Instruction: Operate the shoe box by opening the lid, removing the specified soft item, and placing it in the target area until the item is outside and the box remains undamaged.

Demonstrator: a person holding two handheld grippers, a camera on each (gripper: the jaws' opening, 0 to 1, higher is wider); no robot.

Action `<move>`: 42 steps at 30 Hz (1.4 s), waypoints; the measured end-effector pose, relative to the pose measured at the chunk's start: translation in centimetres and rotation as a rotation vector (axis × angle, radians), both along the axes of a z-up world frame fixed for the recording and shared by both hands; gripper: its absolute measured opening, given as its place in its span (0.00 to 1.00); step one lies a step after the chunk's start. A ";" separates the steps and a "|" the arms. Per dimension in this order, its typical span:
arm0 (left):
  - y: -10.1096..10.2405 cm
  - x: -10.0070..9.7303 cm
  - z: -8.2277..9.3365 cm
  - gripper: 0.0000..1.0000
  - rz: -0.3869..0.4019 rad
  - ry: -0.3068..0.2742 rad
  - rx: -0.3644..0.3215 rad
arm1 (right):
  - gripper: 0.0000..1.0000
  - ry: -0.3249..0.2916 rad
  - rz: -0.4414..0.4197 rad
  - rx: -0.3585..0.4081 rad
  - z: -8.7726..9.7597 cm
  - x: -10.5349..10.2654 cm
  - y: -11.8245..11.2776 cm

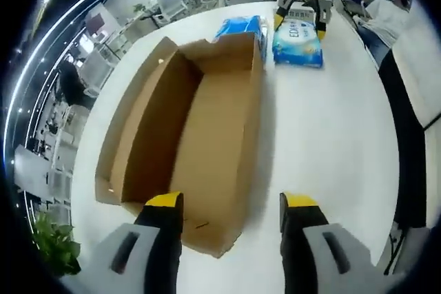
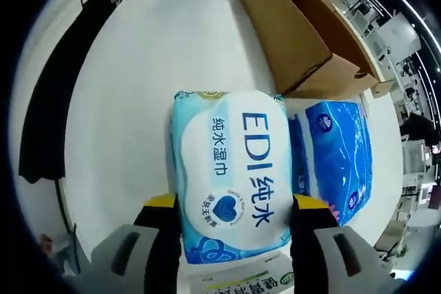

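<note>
Blue wipes pack between right gripper's fingers.

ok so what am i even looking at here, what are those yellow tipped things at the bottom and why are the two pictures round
A person holds a two-jaw gripper in each hand, and each gripper carries a fisheye camera, hence the round pictures. The yellow-tipped prongs are each gripper's own jaws.

In the left gripper view, the left gripper hangs open over an open, empty cardboard box on a white table. Beyond the box, the right gripper is at a white-and-blue wet wipes pack.

The right gripper view shows that same pack up close, sitting between the right gripper's jaws, outside the box. A second, darker blue pack lies beside it.
</note>
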State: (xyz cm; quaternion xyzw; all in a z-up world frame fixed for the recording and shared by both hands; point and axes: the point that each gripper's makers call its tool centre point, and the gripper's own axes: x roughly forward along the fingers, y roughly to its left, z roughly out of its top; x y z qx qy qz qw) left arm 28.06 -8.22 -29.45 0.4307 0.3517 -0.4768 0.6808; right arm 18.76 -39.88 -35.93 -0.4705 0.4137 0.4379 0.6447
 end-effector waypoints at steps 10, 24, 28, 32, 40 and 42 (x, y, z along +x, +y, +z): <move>0.1 0.3 0.2 0.58 0.031 0.039 -0.059 | 0.63 0.032 0.037 0.041 -0.2 0.0 -0.1; 0.5 0.6 -0.8 0.50 0.011 0.062 -0.046 | 0.66 0.018 0.052 -0.013 -0.2 -0.2 -0.8; 0.7 0.6 -1.0 0.50 0.014 0.072 -0.048 | 0.69 0.014 -0.017 0.109 1.4 -0.6 0.8; 0.9 0.8 -1.6 0.49 0.029 0.086 -0.027 | 0.66 -0.020 0.008 0.103 2.3 -1.2 1.3; 0.9 0.5 -2.2 0.45 0.025 0.136 -0.046 | 0.69 -0.040 -0.168 0.215 4.1 -1.9 3.4; 1.4 0.5 -2.7 0.45 0.026 0.134 -0.025 | 0.72 -0.042 -0.217 0.223 4.2 -2.1 3.6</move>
